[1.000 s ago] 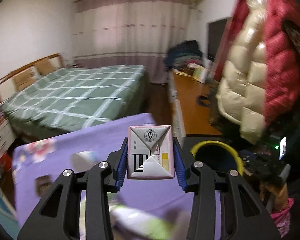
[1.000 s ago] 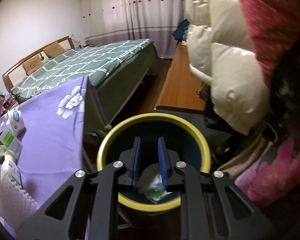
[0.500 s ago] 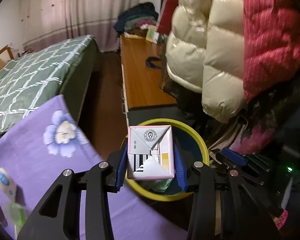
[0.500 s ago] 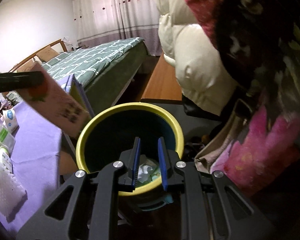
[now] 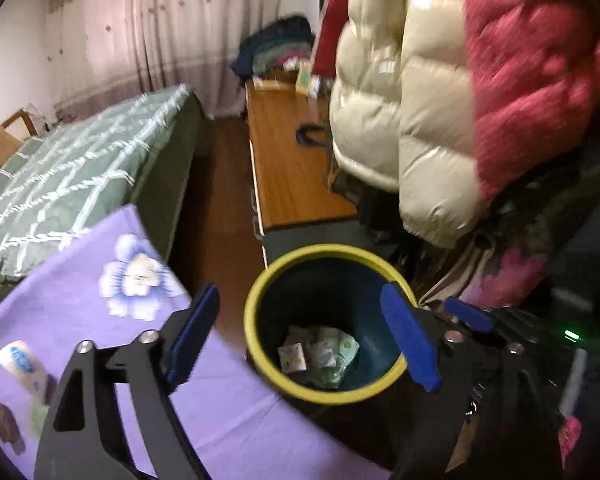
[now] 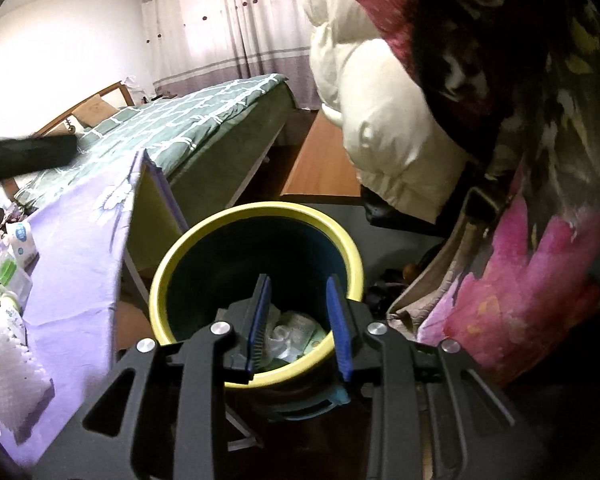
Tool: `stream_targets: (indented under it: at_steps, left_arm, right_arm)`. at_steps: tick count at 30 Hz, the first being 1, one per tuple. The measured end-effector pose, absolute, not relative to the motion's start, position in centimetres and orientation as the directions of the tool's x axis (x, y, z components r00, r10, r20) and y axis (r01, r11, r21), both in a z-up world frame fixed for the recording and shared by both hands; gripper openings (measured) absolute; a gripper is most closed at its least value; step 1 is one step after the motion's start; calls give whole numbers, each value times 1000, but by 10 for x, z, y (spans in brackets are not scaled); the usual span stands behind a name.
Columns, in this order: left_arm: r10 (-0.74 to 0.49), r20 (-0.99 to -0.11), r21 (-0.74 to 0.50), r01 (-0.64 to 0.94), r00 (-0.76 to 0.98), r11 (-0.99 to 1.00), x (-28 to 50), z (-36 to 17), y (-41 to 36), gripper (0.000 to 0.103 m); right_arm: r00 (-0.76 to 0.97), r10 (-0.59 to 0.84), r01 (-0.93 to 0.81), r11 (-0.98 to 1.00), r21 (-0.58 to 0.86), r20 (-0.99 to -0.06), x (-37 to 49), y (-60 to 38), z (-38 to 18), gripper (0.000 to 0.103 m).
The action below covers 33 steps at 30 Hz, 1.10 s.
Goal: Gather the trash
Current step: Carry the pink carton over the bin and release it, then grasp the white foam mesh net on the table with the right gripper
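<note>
Now the left claw [image 5: 304,340] has just sprung wide, empty above the bin [image 5: 260,360]; the right claw [image 6: 300,324] opens slightly, empty.

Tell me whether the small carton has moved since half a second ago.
Yes. It has dropped out of the left gripper, whose jaws have just been opening and hold nothing, and lies among trash in the yellow-rimmed bin: small carton.

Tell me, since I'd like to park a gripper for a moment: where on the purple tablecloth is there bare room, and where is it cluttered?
The purple tablecloth is bare from its printed flower to the edge beside the yellow-rimmed bin. It is crowded at the far-left end: a blue-labelled packet, green-and-white packs and a white textured pad cluster there.
</note>
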<state>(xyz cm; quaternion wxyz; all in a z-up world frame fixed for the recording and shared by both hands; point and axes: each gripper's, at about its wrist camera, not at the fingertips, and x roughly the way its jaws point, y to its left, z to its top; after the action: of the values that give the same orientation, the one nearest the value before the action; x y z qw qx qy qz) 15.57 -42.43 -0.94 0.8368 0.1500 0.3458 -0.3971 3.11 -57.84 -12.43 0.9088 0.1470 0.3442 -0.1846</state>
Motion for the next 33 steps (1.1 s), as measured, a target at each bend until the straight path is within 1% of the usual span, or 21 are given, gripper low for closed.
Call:
stream_targets:
  at_steps: [2,5,9,11,14,23,26,30,31,33]
  left_arm:
    - [-572,-642,0,746,510,665,141,10,-389,92]
    - [-554,-585,17,692,592,721,127,25,-338,93]
    - [-509,-554,-6,609,658,793,117,34,-271,94]
    - [-475,-549,-16,560,688,829,115,34,-237,95]
    - [-394,-536,-22,454,747,891,113,29,-180,96]
    - [-197,-535,-56,198,821,979,99,6,-54,96]
    - [-160,-532,-73,143,832,987,92,2,-25,96]
    - [-127,-520,-99,88,845,991,85,0,8,96]
    - [-124,-517,-104,81,847,991,84,-1,14,96]
    - [-121,-515,-107,76,849,991,83,-2,18,96]
  right_arm:
    - [701,-227,425,894,140,-676,31,-572,-123,29]
    - [709,-209,399,906,138,-673,34,-555,-121,29]
    - [716,-180,360,923,136,-674,39,-535,-117,29]
    - [720,-162,336,932,135,-675,42,-520,-116,29]
    - [723,-136,299,945,130,-677,46,-498,-112,30]
    - [733,-47,173,978,119,-678,62,-431,-100,30]
    - [723,10,104,987,124,-690,65,-404,-99,30]
    - [707,101,30,985,172,-700,58,-377,-99,30]
    - [708,110,21,984,176,-697,55,-370,-97,31]
    - [713,126,1,984,180,-690,51,-359,-93,35]
